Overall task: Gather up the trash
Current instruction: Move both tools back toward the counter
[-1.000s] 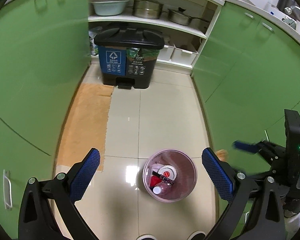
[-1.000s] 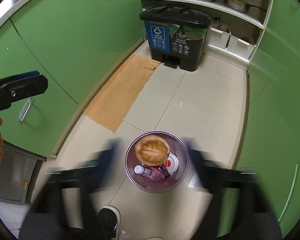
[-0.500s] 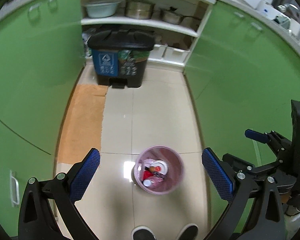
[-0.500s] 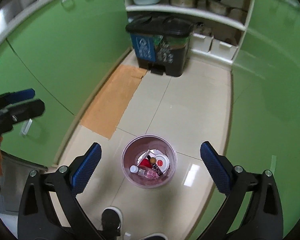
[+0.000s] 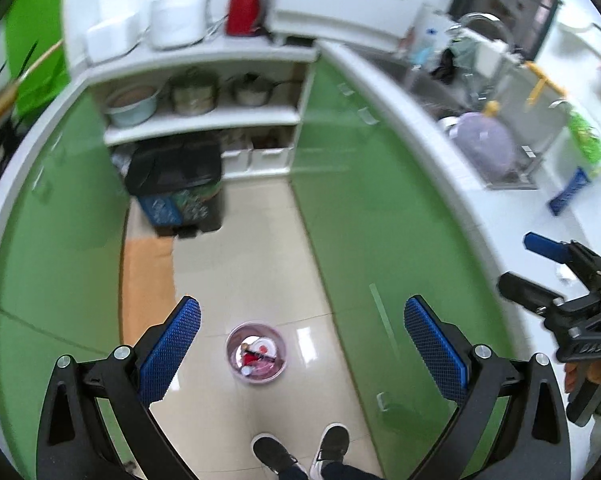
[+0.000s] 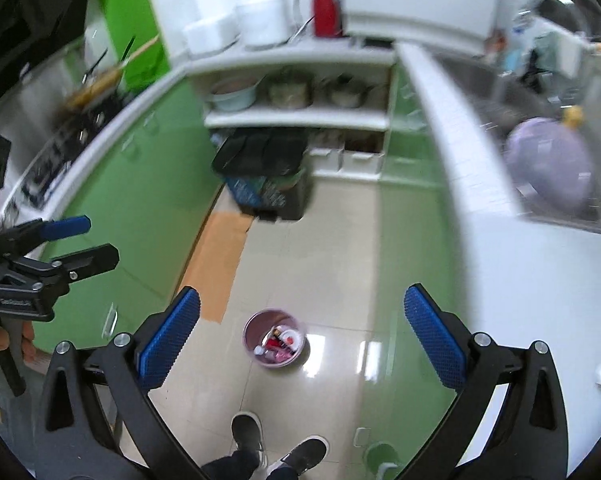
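Note:
A small pink trash bin (image 5: 256,357) stands on the tiled floor far below, holding a bottle, a red wrapper and white lids; it also shows in the right wrist view (image 6: 274,344). My left gripper (image 5: 302,344) is open and empty, high above the bin. My right gripper (image 6: 300,334) is open and empty, also high above it. The right gripper shows at the right edge of the left wrist view (image 5: 540,268); the left gripper shows at the left edge of the right wrist view (image 6: 72,240).
Green cabinets (image 5: 376,216) line both sides of the narrow floor. A black pedal bin (image 5: 176,188) stands under shelves with pots (image 5: 192,94). A white counter (image 6: 500,248) with a sink and a purple bowl (image 6: 548,168) is at right. A stove (image 6: 48,160) is at left. My shoes (image 5: 300,450) are below.
Both grippers have risen far above the floor; the pink bin looks much smaller and the counters have come into view. A round brown item seen over the bin a second ago is inside it.

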Motion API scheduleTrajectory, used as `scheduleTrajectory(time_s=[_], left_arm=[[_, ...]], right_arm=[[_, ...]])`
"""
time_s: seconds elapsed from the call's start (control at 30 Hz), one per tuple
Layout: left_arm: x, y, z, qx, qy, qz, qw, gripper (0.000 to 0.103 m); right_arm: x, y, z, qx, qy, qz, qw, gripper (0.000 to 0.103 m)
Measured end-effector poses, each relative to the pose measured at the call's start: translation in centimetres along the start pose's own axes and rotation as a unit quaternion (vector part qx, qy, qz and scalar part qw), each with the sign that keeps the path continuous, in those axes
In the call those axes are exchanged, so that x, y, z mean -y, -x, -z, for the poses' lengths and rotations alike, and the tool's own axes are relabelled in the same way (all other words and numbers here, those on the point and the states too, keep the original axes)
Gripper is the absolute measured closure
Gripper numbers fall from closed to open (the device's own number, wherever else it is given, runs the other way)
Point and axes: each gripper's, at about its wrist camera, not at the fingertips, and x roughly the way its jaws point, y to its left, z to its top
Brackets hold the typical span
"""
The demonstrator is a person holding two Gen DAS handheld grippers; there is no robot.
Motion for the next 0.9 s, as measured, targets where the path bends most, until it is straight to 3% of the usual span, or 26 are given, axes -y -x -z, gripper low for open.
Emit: scheduleTrajectory(time_s=[0.17, 0.33, 0.43, 0.67, 0.9], left_arm=[[5.3, 1.7, -3.3, 0.013, -0.044, 0.035, 0.9983, 0.005], [12.9, 1.1, -5.3, 0.012, -0.120, 0.092, 0.9884, 0.005], [18.5, 0.2, -5.7, 0.000, -0.176, 0.132, 0.9756, 0.005], [29.3, -1.0, -5.1, -0.022, -0.276, 0.193, 0.9411, 0.005], [37.1, -2.0, -3.0, -0.038, -0.334, 0.220, 0.9158, 0.005]], right_arm=[[5.5, 7.7, 0.3, 0.040, -0.048, 0.054, 0.997, 0.003], [11.4, 13.3, 3.8, 0.061, -0.123, 0.125, 0.983, 0.003], [14.6, 15.8, 6.4, 0.066, -0.167, 0.163, 0.970, 0.003], [21.2, 21.8, 13.5, 0.069, -0.273, 0.251, 0.926, 0.003], [24.3, 24.5, 16.7, 0.073, -0.312, 0.283, 0.904, 0.003]])
